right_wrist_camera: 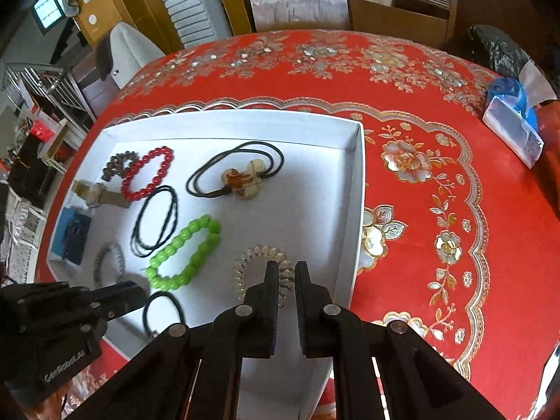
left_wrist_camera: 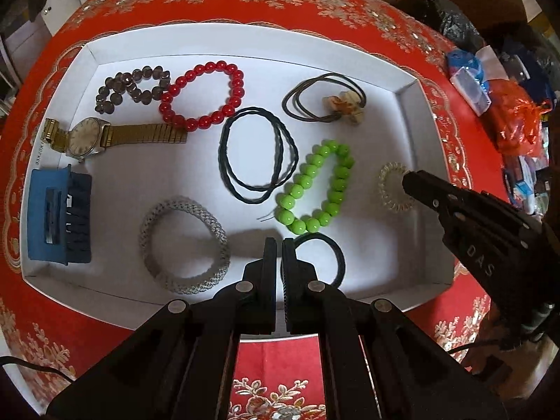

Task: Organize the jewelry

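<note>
A white tray (left_wrist_camera: 245, 29) holds a red bead bracelet (left_wrist_camera: 203, 96), a brown bead bracelet (left_wrist_camera: 131, 87), a gold watch (left_wrist_camera: 87, 136), a black cord (left_wrist_camera: 257, 157), a green bead bracelet (left_wrist_camera: 315, 189), a grey woven bangle (left_wrist_camera: 185, 245) and a charm hair tie (left_wrist_camera: 344, 105). My left gripper (left_wrist_camera: 279, 241) hangs shut and empty over the tray's near edge, beside a black hair tie (left_wrist_camera: 337, 257). My right gripper (right_wrist_camera: 287, 266) stands over a clear spiral hair tie (right_wrist_camera: 257, 257), its jaws almost together with only bare tray showing between them. The spiral tie lies on the tray floor.
A blue comb-like clip (left_wrist_camera: 59, 215) lies at the tray's left end. The red floral tablecloth (right_wrist_camera: 420, 192) spreads to the right of the tray. Plastic bags and a small clear box (right_wrist_camera: 514, 129) sit at the far right edge. Wooden chairs (right_wrist_camera: 350, 3) stand behind the table.
</note>
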Motion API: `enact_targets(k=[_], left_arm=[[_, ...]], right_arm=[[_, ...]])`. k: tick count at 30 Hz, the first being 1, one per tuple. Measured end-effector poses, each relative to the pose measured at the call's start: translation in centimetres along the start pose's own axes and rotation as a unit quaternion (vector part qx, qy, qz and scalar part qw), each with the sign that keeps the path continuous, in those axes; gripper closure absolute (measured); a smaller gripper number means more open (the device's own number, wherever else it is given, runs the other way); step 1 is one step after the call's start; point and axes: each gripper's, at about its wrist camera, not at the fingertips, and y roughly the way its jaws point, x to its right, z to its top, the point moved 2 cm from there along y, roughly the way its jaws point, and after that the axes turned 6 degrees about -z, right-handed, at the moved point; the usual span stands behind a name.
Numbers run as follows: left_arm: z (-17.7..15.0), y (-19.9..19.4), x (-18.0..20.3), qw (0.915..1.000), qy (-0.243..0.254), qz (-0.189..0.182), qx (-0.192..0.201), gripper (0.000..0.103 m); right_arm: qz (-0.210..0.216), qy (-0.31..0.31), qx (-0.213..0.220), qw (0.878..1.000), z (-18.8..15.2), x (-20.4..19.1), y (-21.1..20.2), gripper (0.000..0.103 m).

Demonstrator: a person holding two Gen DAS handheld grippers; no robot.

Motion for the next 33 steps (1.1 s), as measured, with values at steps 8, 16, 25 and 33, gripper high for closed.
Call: enact_targets(k=[8, 16, 25, 33], left_arm=[[-0.3, -0.6, 0.0, 0.9996, 0.006, 0.02, 0.017, 0.067], [-1.4, -3.1, 0.2, 0.9979, 0.022, 0.039, 0.046, 0.059], [-4.1, -7.3, -1.1, 0.9935, 0.022, 0.063, 0.093, 0.059], [-5.7, -10.4, -2.3, 0.9883, 0.013, 0.079, 0.13, 0.059]], right_arm=[[0.012, 0.016, 0.018, 1.0, -0.3, 0.0, -1.3, 0.07], [0.015, 0.05, 0.056, 0.997, -1.9, -0.4, -5.4, 0.062], [0.008, 0.078, 0.082, 0.993, -5.4, -2.4, -9.0, 0.06], [0.009, 0.068, 0.096, 0.993, -7.2, -5.5, -10.4, 0.043]])
